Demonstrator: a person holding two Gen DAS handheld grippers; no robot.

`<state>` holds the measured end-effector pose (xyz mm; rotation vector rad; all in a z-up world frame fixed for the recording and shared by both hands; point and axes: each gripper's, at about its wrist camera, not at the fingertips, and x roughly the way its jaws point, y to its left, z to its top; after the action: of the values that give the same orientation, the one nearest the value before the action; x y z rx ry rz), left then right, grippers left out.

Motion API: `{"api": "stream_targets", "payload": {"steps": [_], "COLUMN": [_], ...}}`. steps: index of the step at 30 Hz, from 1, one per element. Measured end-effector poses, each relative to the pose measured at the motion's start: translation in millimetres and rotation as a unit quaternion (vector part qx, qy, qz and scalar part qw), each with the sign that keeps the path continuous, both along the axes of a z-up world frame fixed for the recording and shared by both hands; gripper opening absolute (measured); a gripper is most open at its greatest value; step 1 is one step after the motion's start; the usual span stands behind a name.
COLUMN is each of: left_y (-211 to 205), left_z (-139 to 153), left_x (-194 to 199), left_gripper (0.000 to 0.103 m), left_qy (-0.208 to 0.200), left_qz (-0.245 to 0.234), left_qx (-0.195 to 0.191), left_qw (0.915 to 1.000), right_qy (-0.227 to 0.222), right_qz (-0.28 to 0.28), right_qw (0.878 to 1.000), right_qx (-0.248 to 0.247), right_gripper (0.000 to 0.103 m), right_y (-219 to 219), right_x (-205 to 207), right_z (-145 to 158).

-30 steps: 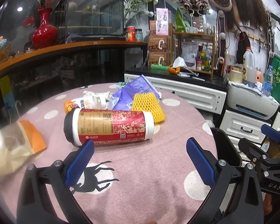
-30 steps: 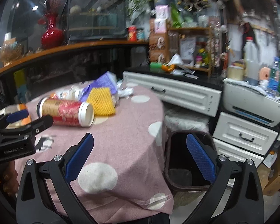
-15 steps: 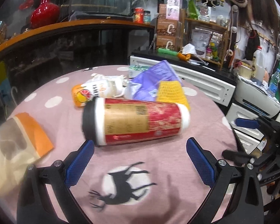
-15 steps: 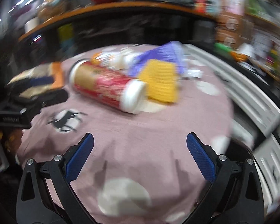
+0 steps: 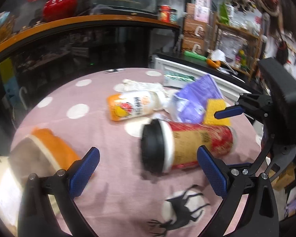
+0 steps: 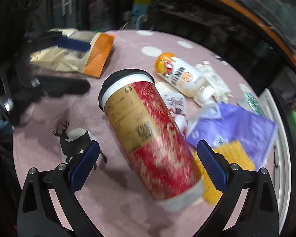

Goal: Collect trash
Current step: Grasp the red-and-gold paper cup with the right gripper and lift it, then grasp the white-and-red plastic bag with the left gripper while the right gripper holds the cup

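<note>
Right now my right gripper (image 6: pixel 148 164) is the nearer one: the red canister (image 6: pixel 148 136) lies on its side between its spread jaws, not yet pinched, black lid pointing away toward the far left edge of the table (image 6: pixel 126 203), white base close to my camera. Its long axis runs diagonally, roughly along the fingers instead of across them, so I judge I'd need to twist the wrist before closing. My left gripper (image 5: pixel 146 167) hovers released too, with the same canister just ahead and slightly right of centre, lid end toward me. Beside the canister sit a yellow foam net (image 6: pixel 225 167), a purple bag (image 6: pixel 234 128) and a white-and-orange bottle (image 6: pixel 179 73); an orange-edged pouch (image 6: pixel 84 53) lies near the left edge. The pink polka-dot cloth looks soft, and cluttered shelves ring the room.
</note>
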<state>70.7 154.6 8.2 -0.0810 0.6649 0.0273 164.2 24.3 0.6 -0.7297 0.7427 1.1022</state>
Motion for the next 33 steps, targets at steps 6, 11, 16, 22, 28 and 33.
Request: {"api": "stream_targets", "payload": {"steps": [6, 11, 16, 22, 28, 33], "left_y": [10, 10, 15, 15, -2, -27], "left_z": [-5, -15, -22, -28, -33, -39], "left_x": [-1, 5, 8, 9, 26, 58], "left_gripper": [0.098, 0.098, 0.098, 0.098, 0.097, 0.091], "left_qy": [0.011, 0.028, 0.037, 0.039, 0.056, 0.090], "left_qz": [0.021, 0.016, 0.019, 0.018, -0.010, -0.049], "left_qx": [0.018, 0.022, 0.011, -0.003, -0.032, -0.031], "left_qw": [0.9996, 0.9992, 0.9991, 0.9991, 0.9979, 0.9943], "right_qy": [-0.011, -0.039, -0.026, 0.013, 0.029, 0.031], "right_qz": [0.044, 0.063, 0.050, -0.002, -0.075, -0.138], "right_qw": [0.997, 0.991, 0.995, 1.000, 0.990, 0.979], "right_qx": [-0.059, -0.111, -0.084, 0.014, 0.113, 0.149], "right_gripper": [0.097, 0.083, 0.080, 0.079, 0.079, 0.079], "right_y": [36, 57, 43, 6, -58, -106], "right_x": [9, 5, 1, 8, 10, 3], "right_z": [-14, -39, -35, -2, 30, 33]}}
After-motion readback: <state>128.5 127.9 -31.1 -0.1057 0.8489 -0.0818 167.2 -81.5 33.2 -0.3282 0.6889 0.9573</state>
